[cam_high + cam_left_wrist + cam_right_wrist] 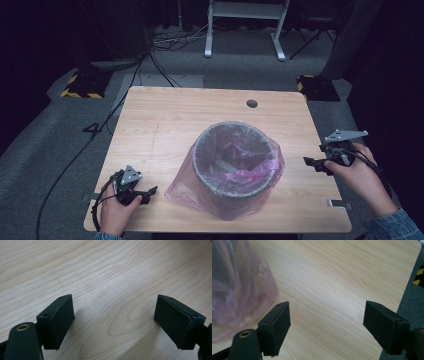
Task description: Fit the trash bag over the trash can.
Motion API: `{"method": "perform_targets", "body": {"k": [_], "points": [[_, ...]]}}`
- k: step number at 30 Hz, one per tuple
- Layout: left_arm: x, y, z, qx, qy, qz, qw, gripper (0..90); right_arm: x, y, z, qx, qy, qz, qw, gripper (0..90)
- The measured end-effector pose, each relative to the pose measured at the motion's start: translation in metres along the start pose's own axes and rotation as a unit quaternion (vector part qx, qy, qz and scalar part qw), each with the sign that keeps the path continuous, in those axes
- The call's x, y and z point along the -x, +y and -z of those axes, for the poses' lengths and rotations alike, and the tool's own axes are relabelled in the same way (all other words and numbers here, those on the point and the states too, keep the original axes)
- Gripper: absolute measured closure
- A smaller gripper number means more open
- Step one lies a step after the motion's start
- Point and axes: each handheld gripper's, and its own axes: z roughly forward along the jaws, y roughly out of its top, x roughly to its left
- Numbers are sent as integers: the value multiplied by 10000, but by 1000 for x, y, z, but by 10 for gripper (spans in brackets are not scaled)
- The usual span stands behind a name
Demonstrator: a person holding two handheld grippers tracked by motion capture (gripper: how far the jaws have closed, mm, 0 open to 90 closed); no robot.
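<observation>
On the left, the left gripper point(152, 190) sits low near the front corner of the tabletop point(165, 115), and its fingers point(58, 320) are wide open with nothing between them, just bare wood. It is close to the loose pink bag point(182, 187) but not touching it. In the middle stands the bin point(235, 150), a round one with the thin pink bag pulled over its rim and hanging down its sides in a baggy skirt. Some crumpled stuff lies inside, but it is hard to tell what it is. On the right, the right gripper point(309, 162) is held up near the right edge of the tabletop, a bit away from the bin, and its fingers point(275, 327) are wide open too and hold nothing. The job looks like taking hold of the bag, one gripper on each side. The bag is thin and slippery, so it could slide out of the fingers or rip if they pinch only a little bit. If one side gets pulled harder than the other, the bin could tip over and spill. A pull straight up could also lift the whole bin with the bag.
</observation>
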Motion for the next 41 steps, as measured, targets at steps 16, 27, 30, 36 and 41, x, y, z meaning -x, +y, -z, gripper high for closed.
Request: {"method": "perform_targets", "body": {"k": [16,27,30,36,41], "points": [[0,0,0,3,5,-4,10000,163,-4,-61,-35,60,-1,-64,10000,220],[0,0,0,3,6,-5,10000,163,-10,-91,-53,550,-45,-117,9984,220],[0,0,0,2,5,-4,10000,163,-11,-98,-58,664,-69,-163,9976,215],[0,0,0,2,5,-4,10000,162,-13,-112,-70,718,-90,-245,9971,206],[0,0,0,4,-2,1,10000,162,-14,-116,-75,735,-23,-314,9968,185]]}}
